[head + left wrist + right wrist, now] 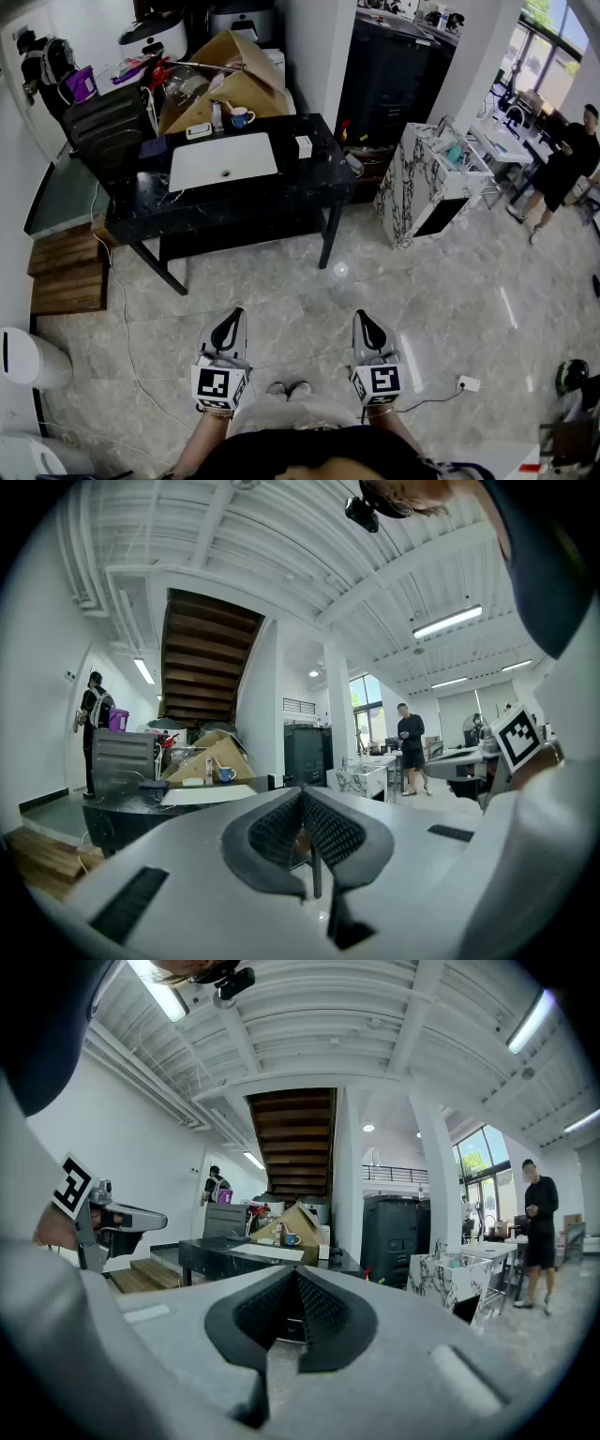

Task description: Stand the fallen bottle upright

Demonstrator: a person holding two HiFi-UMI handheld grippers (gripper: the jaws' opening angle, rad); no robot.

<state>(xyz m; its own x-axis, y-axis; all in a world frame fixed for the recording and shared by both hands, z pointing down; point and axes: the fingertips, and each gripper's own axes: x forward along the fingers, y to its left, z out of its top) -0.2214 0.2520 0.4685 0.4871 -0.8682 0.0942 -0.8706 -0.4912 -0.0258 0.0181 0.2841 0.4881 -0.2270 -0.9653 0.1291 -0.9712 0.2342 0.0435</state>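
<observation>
Both hand-held grippers sit low in the head view, side by side over the pale tiled floor (309, 300). They point toward the top of the frame. The left hand-held gripper (232, 322) has its jaws pressed together with nothing between them; its own view shows the ribbed pads meeting along one seam (302, 803). The right hand-held gripper (365, 325) is also pressed together and empty, pads touching in its own view (292, 1286).

The black surface (281, 187) stands well apart from both, in the upper middle of the head view. A white mat (223, 159) lies on it, and a small white box (303, 146) sits near its right edge. A blue-and-white mug (241, 117) sits at the back edge. The bottle (217, 115) is just left of the mug, pale and slim. It is too small to tell whether it lies or stands. A cardboard box (234, 75) rises behind them.

A marble-patterned cabinet (427, 187) stands right of the surface, and a person in black (567, 159) stands at the far right.
</observation>
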